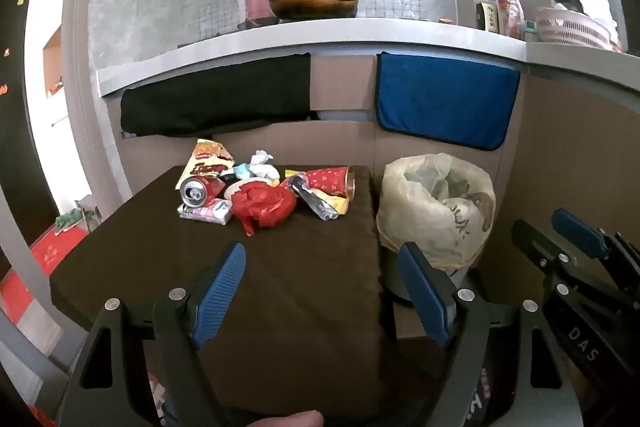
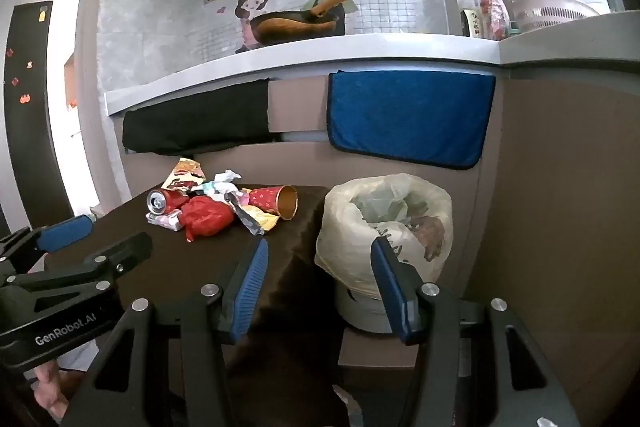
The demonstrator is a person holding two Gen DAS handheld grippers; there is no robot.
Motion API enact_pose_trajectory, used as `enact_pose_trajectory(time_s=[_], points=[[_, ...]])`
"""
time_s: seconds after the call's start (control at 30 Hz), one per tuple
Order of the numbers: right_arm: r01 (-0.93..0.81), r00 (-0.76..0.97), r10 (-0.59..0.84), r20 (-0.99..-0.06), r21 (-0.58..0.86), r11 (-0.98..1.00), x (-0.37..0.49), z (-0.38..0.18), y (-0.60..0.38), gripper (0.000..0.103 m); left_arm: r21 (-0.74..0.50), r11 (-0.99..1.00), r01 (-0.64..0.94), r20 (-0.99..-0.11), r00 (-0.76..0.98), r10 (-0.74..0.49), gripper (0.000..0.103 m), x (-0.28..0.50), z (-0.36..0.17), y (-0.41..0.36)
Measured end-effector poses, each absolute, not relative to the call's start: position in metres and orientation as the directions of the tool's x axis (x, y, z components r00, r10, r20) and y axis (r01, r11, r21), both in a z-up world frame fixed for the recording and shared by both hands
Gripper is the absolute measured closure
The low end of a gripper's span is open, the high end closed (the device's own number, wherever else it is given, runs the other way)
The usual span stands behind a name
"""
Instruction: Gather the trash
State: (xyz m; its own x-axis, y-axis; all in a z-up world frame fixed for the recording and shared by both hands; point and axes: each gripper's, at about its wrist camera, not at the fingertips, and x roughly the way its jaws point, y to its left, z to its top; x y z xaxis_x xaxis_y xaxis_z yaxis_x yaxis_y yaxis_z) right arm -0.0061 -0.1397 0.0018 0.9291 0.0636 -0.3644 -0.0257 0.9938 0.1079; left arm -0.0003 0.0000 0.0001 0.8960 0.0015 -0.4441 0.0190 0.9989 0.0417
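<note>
The trash lies in a heap at the far end of the brown-covered table [image 1: 280, 287]: a crumpled red plastic bag [image 1: 262, 205] at the front, a crushed red can [image 1: 199, 190] on its side to its left with a small tissue packet [image 1: 206, 211] just before it, a red paper cup [image 1: 330, 181] tipped over to the right, a silvery wrapper [image 1: 316, 203] beside the cup, white crumpled tissue [image 1: 262, 165] behind, and a snack bag [image 1: 208, 159] leaning at the back left. Just right of the table stands the bin lined with a pale plastic bag [image 1: 436, 207], its mouth gaping. The left claw [image 1: 324, 291] hangs above the near table, spread wide and holding nothing; the right claw [image 2: 320, 285] is likewise wide apart and bare, aimed between the table edge and the bin. Behind, a black cloth [image 1: 216, 99] and a blue towel [image 1: 444, 103] hang from the kitchen counter [image 1: 320, 35], where a wok [image 1: 314, 1] sits.
</note>
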Motion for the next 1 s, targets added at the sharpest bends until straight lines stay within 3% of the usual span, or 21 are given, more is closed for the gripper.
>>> enact_pose_trajectory(time_s=[1.0], points=[[0.019, 0.922, 0.015, -0.387, 0.083, 0.996, -0.005, 0.0015, -0.1434, 0.052, 0.042, 0.999, 0.018, -0.453, 0.891, 0.003, 0.024, 0.0002, -0.0001, 0.0]])
